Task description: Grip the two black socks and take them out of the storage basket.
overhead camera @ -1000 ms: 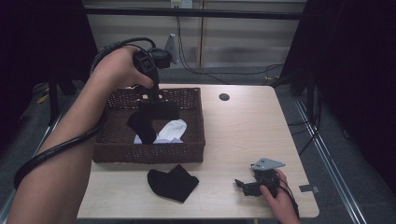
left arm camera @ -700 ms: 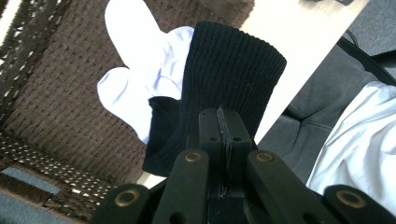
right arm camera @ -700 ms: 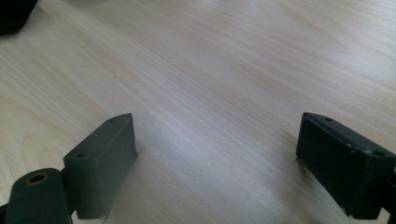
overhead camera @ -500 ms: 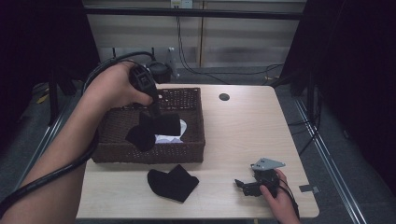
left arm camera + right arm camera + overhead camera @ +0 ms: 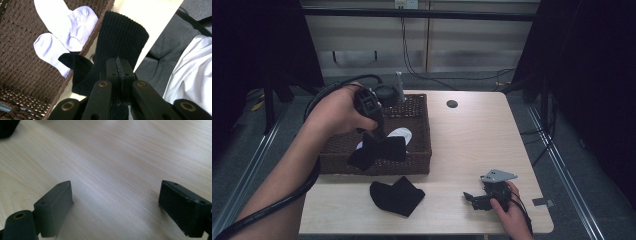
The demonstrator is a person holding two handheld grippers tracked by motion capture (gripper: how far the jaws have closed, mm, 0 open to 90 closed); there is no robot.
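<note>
High view: pale wooden table (image 5: 472,135), dark room.

A pale wooden table (image 5: 472,145) carries a brown wicker basket (image 5: 417,150) at its left — and, just in front of that, a black sock (image 5: 396,196). A small dark disc (image 5: 452,104), perhaps a cable port, marks the far edge.

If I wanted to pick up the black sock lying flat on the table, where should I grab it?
Probably from straight above, pinching the raised fold near the middle of the black sock on the table. It lies flat and bunched on the bare wood, so its thin edges give little to hold. The right tool, open, rests nearby.
</note>
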